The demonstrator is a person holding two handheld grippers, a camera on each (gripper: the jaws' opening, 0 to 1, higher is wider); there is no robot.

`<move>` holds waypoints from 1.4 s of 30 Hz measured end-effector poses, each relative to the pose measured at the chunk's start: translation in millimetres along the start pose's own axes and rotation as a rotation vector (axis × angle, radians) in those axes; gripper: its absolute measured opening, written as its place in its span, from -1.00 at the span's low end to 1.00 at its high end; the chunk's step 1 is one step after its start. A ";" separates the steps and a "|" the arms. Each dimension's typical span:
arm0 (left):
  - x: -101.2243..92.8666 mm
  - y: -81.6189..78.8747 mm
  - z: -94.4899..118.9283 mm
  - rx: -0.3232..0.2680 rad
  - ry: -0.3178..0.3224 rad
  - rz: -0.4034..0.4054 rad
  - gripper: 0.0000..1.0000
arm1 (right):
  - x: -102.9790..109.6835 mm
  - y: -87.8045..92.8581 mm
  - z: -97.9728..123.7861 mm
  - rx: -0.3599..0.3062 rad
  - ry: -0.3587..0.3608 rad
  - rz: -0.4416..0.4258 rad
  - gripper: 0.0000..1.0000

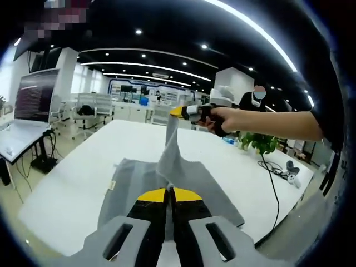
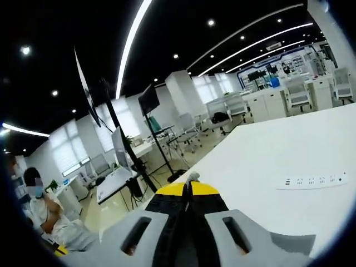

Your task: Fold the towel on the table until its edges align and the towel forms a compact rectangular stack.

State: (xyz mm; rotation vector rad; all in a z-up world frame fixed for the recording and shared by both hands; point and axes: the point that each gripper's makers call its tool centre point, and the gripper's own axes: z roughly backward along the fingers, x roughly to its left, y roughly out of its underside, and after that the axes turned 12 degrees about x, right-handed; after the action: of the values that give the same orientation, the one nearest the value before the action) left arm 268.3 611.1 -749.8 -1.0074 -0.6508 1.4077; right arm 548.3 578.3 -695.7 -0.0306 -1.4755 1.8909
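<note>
The towel is plain grey with no pattern, and a small pale tag sits at its edge. It lies on a white table. The left gripper has yellow tips over black jaws on a light grey body. Above the towel, the right gripper shows a yellow tip, its body grey and black. In the right gripper view, the right gripper repeats yellow, black and grey, and a white power strip lies on the white table.
</note>
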 end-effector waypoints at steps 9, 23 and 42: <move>23.4 20.2 -9.6 0.023 -0.039 0.072 -0.96 | -9.6 17.6 -34.7 0.039 0.015 -0.030 -1.00; 42.2 4.8 -3.7 -0.031 -0.058 0.147 -0.96 | -6.7 15.2 -55.6 0.026 0.030 -0.037 -1.00; 88.3 45.8 -26.5 0.010 -0.144 0.300 -0.95 | 2.9 52.6 -107.3 0.124 0.048 -0.024 -1.00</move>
State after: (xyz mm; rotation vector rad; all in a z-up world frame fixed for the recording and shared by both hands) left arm 278.0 687.1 -818.6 -1.0331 -0.6142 1.7570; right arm 565.4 665.1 -776.0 -0.0005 -1.3181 1.9453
